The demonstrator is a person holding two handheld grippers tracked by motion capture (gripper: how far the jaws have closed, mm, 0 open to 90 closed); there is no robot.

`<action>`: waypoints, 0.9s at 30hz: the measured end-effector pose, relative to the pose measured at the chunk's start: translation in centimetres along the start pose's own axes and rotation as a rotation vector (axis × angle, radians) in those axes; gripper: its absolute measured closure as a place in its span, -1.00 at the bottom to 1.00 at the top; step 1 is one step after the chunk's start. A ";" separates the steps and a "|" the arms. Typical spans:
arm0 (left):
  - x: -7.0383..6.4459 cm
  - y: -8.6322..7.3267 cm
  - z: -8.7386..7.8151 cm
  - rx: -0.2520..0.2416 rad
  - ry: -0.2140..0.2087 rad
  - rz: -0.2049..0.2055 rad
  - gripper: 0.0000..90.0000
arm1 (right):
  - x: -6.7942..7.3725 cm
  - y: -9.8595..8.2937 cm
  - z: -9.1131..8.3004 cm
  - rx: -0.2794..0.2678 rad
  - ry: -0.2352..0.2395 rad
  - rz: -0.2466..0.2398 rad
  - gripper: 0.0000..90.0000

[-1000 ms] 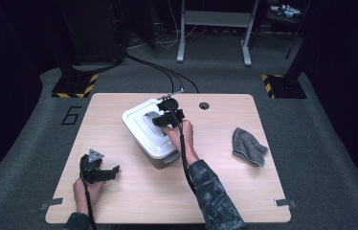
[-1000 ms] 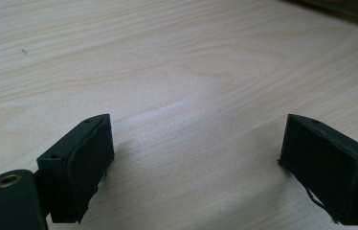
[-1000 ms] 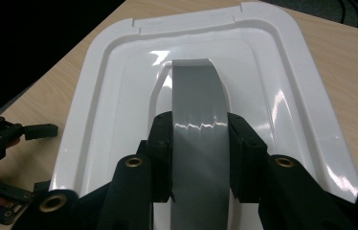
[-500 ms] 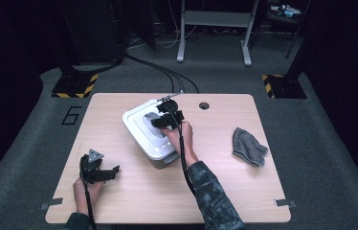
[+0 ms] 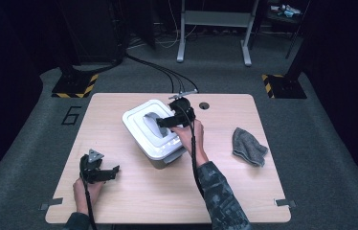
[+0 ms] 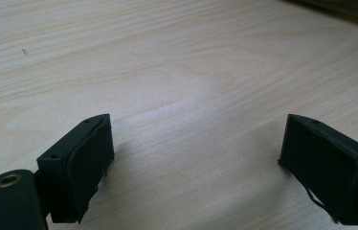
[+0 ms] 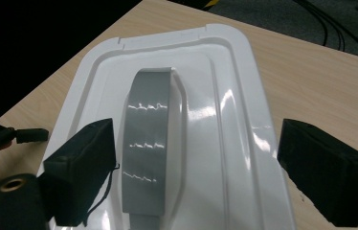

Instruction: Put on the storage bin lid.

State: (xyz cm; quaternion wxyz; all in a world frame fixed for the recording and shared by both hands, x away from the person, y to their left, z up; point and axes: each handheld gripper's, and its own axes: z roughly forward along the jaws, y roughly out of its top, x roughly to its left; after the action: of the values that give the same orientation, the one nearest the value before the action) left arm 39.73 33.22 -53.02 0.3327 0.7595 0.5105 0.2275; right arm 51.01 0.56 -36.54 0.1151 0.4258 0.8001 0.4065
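The right tool (image 5: 165, 121), in the high view, hovers over the lid of a white bin (image 5: 141, 129) that stands near the middle of the table (image 5: 225, 191), a little toward the far edge and turned askew to it; the forearm reaches in from the near edge, wrist bent so the jaws point back toward the table's left. The left tool (image 5: 110, 172) rests low by the near left corner, well apart from the bin, and a grey cloth (image 5: 248, 146) lies crumpled toward the right edge. In the left gripper view the left tool (image 6: 196, 163) stands wide open over bare wood, holding nothing. In the right gripper view the right tool (image 7: 196, 177) is likewise spread wide and empty, its jaws straddling the grey handle (image 7: 149, 143) sunk along the lid's (image 7: 225, 120) middle; whether a pad touches the lid I cannot tell. The lid looks like stiff, glossy, rather slippery plastic, probably light, and its broad flat faces give no purchase. The recessed handle is the likely place to grip, jaws closing across its narrow width; the open span looks wider than needed.
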 end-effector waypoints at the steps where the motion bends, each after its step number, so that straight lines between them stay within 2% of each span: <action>1: 0.0 0.0 0.0 0.000 0.000 0.001 -0.76 | -0.2 -0.1 -0.3 -0.004 -0.003 -0.004 -0.78; 3: 0.0 0.0 0.0 0.000 0.000 0.000 -0.76 | -0.6 -0.3 -0.9 -0.007 -0.005 -0.001 -0.83; 4: 0.0 0.0 0.0 0.000 -0.002 -0.002 -0.76 | -1.0 -0.5 -1.4 -0.019 -0.010 -0.022 -0.86; 12: 0.0 0.0 0.0 -0.001 -0.002 -0.003 -0.76 | -2.3 -1.2 -3.8 -0.050 -0.025 -0.019 -0.95; 16: 0.0 0.0 0.0 -0.001 0.000 -0.002 -0.76 | -3.7 -2.4 -5.9 -0.067 -0.057 -0.023 -0.97; 17: 0.0 0.0 0.0 -0.001 -0.002 -0.003 -0.76 | -3.7 -2.4 -5.9 -0.067 -0.057 -0.023 -0.97; 20: 0.0 0.0 0.0 -0.001 -0.002 -0.003 -0.76 | -4.8 -3.7 -7.1 -0.069 -0.085 -0.015 -0.99; 25: 0.0 0.0 0.0 0.000 0.000 -0.002 -0.76 | -5.8 -5.1 -8.1 -0.062 -0.111 -0.022 -0.99; 27: 0.0 0.0 0.0 -0.001 0.000 -0.003 -0.76 | -6.5 -6.3 -8.7 -0.063 -0.124 -0.014 -0.99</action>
State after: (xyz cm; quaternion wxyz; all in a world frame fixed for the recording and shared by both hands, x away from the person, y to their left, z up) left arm 39.73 33.21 -53.03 0.3332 0.7587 0.5115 0.2274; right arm 46.69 -11.22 -36.73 0.1806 0.4405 0.7813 0.4036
